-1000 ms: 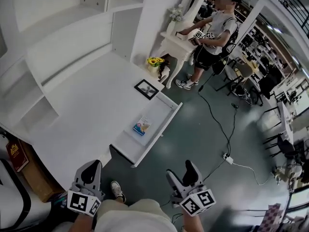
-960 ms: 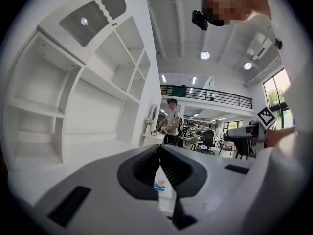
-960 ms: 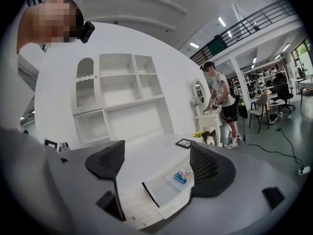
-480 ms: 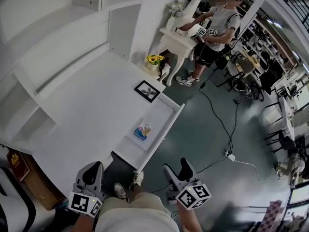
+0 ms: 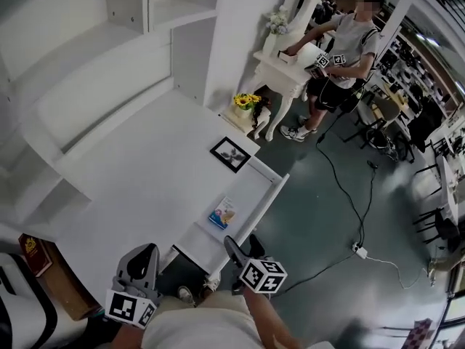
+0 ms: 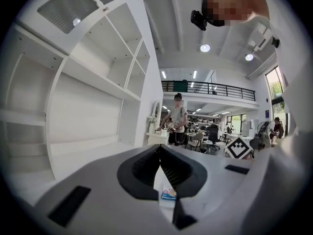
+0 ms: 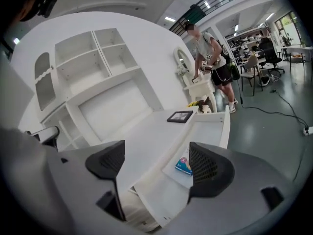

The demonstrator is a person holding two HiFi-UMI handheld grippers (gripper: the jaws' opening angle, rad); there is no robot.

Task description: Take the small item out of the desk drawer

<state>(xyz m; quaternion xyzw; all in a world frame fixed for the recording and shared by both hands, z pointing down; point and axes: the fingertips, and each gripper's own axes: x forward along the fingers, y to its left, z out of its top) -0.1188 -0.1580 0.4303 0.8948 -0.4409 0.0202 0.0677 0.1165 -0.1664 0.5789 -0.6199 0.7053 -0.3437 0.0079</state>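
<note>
Well, the left gripper (image 5: 140,257) hangs low beside the person's body, its jaws pressed together on nothing; I take it as the idle hand, kept clear of the reach. Next over, the white desk (image 5: 138,173) has its drawer (image 5: 273,198) standing pulled out, so the inside is exposed from above. The small item (image 5: 224,214), a flat blue-and-white packet, lies on the drawer floor toward the near end. The right gripper (image 5: 243,251) hovers just short of it, jaws spread wide and empty, seemingly lined up to close on the packet
</note>
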